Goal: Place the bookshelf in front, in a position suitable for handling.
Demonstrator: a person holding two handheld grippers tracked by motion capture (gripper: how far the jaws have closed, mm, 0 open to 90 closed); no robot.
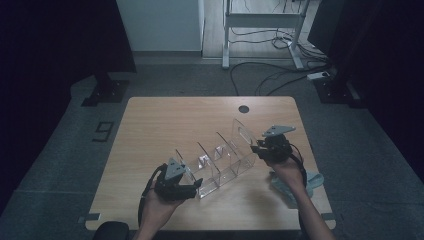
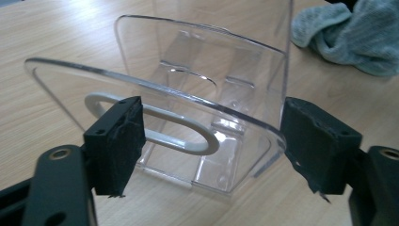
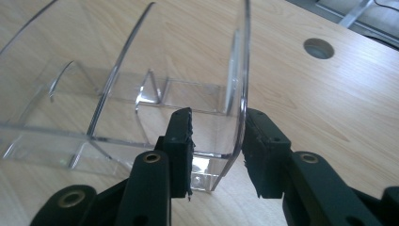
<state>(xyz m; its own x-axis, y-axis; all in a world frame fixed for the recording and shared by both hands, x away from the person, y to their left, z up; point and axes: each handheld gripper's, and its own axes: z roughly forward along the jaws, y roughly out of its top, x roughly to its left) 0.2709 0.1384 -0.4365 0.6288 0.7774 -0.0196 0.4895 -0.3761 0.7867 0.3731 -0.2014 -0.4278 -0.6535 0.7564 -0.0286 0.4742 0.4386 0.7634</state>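
Dim grey flooring is surrounding the wooden worktop [image 1: 165, 115], where a clear acrylic file rack [image 1: 220, 160] is lying diagonally near the front. At its near end, the left hand-held gripper [image 1: 192, 187] is straddling the end panel, jaws standing wide at its edges. The right hand-held gripper [image 1: 257, 148] is bracketing the far end panel, slightly open; whether its outer pad touches I cannot tell. A crumpled blue-grey cloth [image 1: 305, 182] is lying beside the right hand.
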